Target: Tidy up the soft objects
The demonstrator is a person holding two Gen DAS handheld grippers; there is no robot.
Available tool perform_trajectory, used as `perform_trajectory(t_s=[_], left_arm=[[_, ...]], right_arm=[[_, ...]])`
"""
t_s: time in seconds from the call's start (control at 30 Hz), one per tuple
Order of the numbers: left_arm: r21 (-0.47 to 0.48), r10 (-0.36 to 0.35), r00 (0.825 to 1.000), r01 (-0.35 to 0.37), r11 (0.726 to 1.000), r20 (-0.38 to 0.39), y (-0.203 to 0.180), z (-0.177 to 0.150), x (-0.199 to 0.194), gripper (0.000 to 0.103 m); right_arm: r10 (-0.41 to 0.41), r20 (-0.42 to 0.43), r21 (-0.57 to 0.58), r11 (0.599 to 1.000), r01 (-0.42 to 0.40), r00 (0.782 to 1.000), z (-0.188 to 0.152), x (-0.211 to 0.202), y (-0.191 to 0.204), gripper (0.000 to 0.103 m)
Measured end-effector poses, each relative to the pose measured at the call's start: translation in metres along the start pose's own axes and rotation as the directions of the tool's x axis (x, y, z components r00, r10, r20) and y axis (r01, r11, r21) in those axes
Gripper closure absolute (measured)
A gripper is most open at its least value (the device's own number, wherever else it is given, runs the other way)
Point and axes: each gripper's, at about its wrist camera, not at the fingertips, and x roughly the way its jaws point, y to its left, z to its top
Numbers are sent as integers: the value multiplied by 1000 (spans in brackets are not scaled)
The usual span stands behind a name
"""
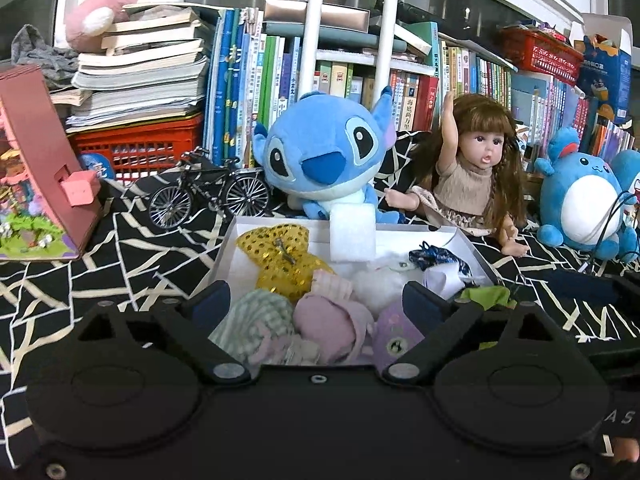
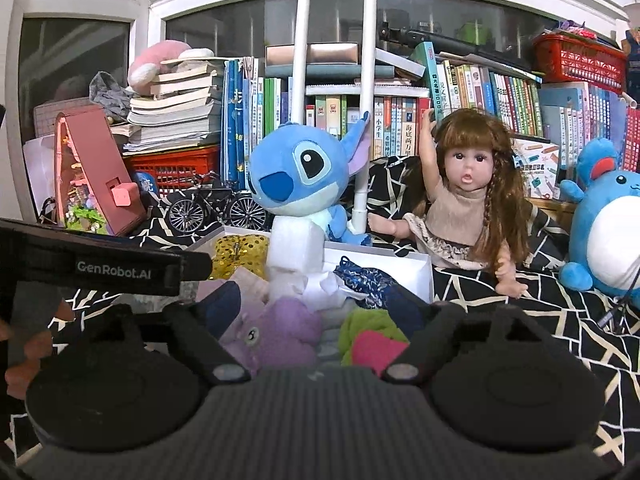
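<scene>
A white box (image 1: 472, 246) sits mid-desk on the black patterned cloth (image 1: 120, 256), filled with soft items: gold sequin star (image 1: 280, 256), purple plush (image 2: 276, 332), pink bundle (image 1: 328, 320), green cloth (image 2: 372, 322). The left gripper (image 1: 316, 300) and right gripper (image 2: 316, 308) hang released above its near edge, each grasping nothing.

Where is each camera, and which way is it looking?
Left wrist: sits on the left tongs, looking forward and slightly down at the white box of soft things; its open fingers show.
Right wrist: sits on the right tongs, facing the same box; its open fingers show, the left tongs and a hand at its left.
Both share the blue plush and the doll.
</scene>
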Motion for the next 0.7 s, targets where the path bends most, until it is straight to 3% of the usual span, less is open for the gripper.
perform_trajectory(t_s=[0.37,0.7], left_arm=[[-1,46,999,-46,999,21,3,-39,-34,9],[-26,88,996,-88,996,-17,6,-78,-38,9]], right_arm=[[-16,-3,48,999,17,1000,-24,-26,3,4],[-38,-93,70,997,45,995,-62,-22,7,4]])
